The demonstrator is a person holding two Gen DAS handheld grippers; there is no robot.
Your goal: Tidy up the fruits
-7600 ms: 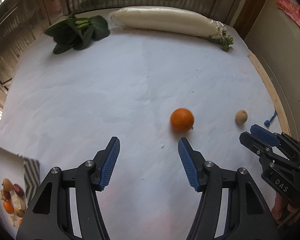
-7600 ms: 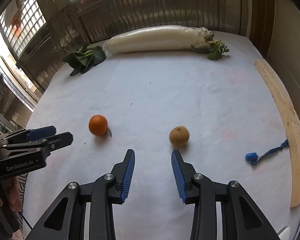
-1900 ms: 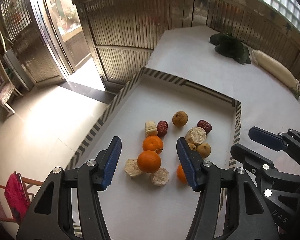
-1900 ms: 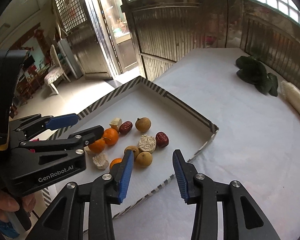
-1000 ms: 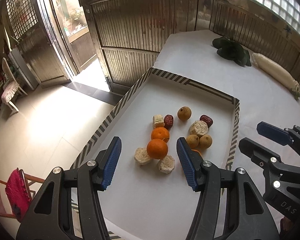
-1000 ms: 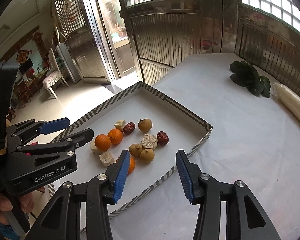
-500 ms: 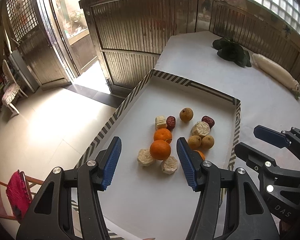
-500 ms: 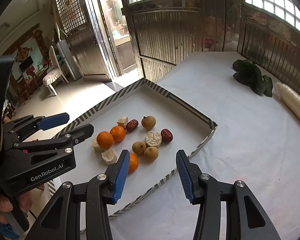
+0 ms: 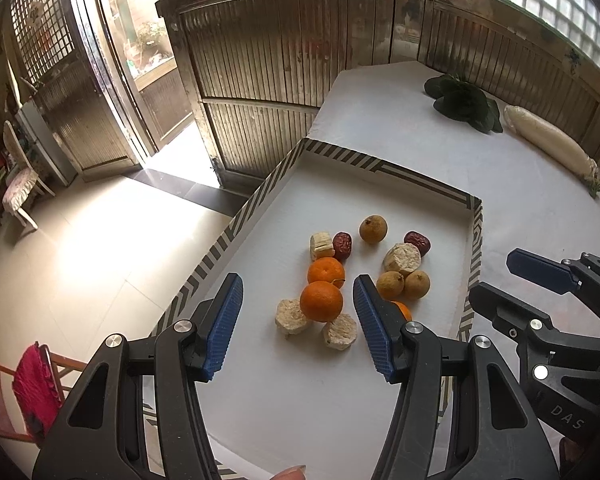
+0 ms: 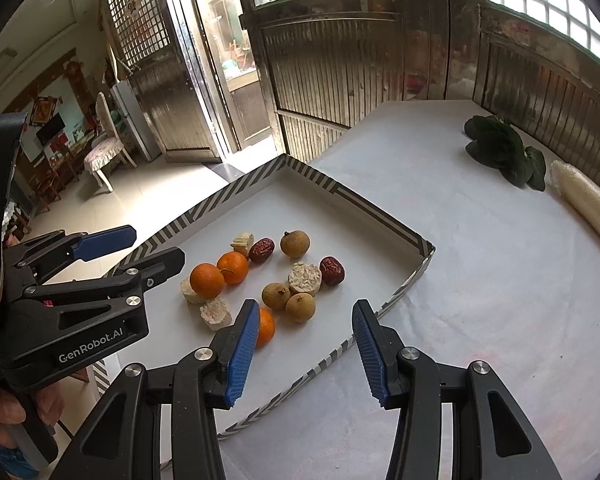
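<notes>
White cloth covers the table [image 9: 400, 136], which stands against slatted wooden doors under glass-block windows. At its near end lies a shallow white tray [image 9: 380, 166] with a striped rim, and all the fruit is gathered inside it. Three oranges are present: one [image 9: 321, 301] at the front of the cluster, a second [image 9: 326, 271] touching it from behind, and a third [image 10: 266, 326] partly hidden behind a blue pad in both views. Two brown longans [image 9: 403, 285] sit side by side just right of the oranges, and a third longan [image 9: 373, 229] stands apart toward the far rim. Two dark red dates [image 9: 342, 245] flank this longan, one on each side. Pale, rough-cut chunks [image 9: 402, 258], possibly pieces of root or cane, lie among the fruit, two of them against the front orange.

Left gripper [image 9: 296, 320] hovers above the tray's near part with jaws apart, nothing between the pads; the front orange appears in the gap but lies below on the tray floor. Right gripper [image 10: 305, 350] hangs over the tray's right rim, jaws likewise apart and empty.

Farther along the cloth lie a bunch of dark leafy greens [image 10: 504, 152] and, just beside it, a long white radish [image 9: 548, 144]. Beyond the open door stands a chair [image 10: 104, 152] on a tiled floor.
</notes>
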